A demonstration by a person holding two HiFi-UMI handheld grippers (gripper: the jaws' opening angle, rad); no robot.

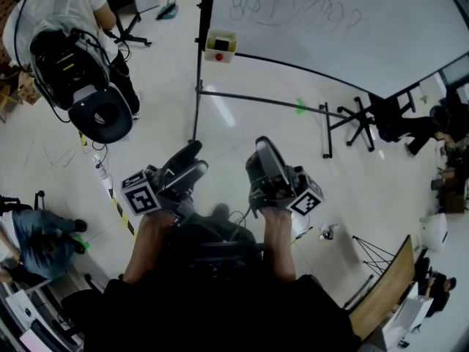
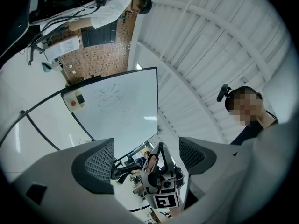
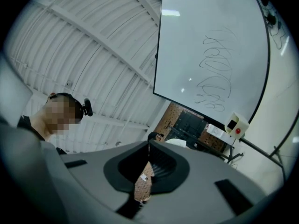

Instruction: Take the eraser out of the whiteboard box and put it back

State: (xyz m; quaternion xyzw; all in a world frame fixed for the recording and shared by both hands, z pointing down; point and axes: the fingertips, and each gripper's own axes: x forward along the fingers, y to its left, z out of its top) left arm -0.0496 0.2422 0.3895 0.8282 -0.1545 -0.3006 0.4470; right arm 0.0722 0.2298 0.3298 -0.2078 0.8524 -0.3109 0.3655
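Approach comes first: whiteboard box hangs on the whiteboard stand at about eleven o'clock from both grippers, well apart from them, with the dark eraser seemingly inside (too small to be sure). Left gripper stands wide open and empty; right gripper is pinched fully together on nothing. Better to lead with the open left one and square its pads to the eraser's long sides

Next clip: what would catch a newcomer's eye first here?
The scribbled whiteboard fills the head view's upper right, with a small cream whiteboard box at its lower-left corner. Below, mid-frame, the left gripper has its jaws apart and the right gripper has its jaws shut, both empty.
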